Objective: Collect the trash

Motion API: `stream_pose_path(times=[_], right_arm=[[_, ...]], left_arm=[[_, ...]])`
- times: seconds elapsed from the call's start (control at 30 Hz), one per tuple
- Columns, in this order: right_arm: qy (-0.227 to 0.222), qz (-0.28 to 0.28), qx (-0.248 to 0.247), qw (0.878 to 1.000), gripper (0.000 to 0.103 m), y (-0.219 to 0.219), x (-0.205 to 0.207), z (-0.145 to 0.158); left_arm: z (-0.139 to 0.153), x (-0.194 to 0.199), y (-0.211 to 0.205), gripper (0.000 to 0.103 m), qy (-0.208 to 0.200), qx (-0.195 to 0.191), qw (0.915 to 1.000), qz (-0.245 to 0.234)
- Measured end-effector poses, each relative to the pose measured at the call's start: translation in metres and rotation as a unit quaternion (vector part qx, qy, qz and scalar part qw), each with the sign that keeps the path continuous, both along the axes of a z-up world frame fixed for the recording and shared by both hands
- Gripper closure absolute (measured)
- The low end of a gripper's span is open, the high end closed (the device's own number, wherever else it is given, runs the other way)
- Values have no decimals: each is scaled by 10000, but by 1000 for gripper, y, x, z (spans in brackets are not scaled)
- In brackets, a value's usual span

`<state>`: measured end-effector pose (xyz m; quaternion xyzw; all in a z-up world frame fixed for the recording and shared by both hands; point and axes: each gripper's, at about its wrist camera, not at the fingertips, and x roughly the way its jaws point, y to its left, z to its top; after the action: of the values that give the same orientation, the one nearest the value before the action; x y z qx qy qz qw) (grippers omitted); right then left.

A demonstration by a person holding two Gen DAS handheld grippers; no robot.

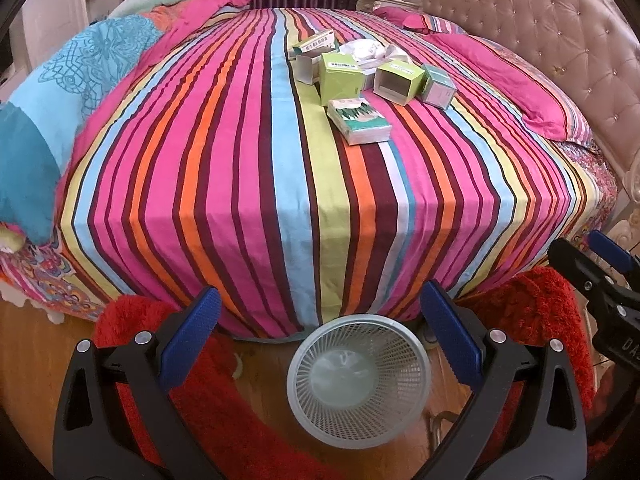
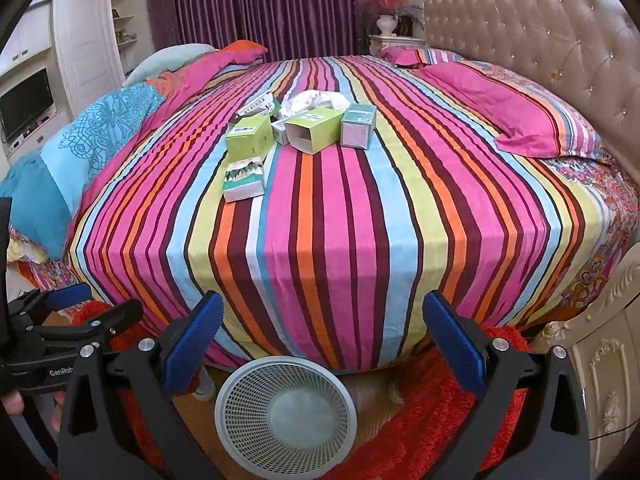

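Reaching across the striped multicoloured bedspread is the risk — the cluster of green and teal cardboard cartons and crumpled white paper lies well apart from both tongs. The left gripper and right gripper gape wide, holding nothing, above the pale round mesh plastic wastebasket on the floor — light cartons could tumble or miss it.

Bedspread striped in pink, orange, maroon, sky blue and lime. Lime-green boxes, a teal box and white crumpled paper lie on it. Pale grey mesh basket; red shaggy rug; purple curtains.
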<state>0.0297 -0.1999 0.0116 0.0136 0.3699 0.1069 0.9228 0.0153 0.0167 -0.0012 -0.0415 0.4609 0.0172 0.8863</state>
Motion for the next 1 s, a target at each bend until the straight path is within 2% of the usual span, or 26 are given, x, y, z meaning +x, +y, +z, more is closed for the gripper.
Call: stream_pose_path(times=[0.47,0.8,1.0], right_arm=[[215,40,-55,9997,8,4,26,0],[444,-159,77,9989,8,-2,57,7],[579,-246,121,9979,8,-4,77,2]], left_arm=[[0,31,-4,6,227,-4,9997,-82],[15,70,-6,6,321,-128,9994,-53],[9,95,-10,6,404,-225,9989,-43]])
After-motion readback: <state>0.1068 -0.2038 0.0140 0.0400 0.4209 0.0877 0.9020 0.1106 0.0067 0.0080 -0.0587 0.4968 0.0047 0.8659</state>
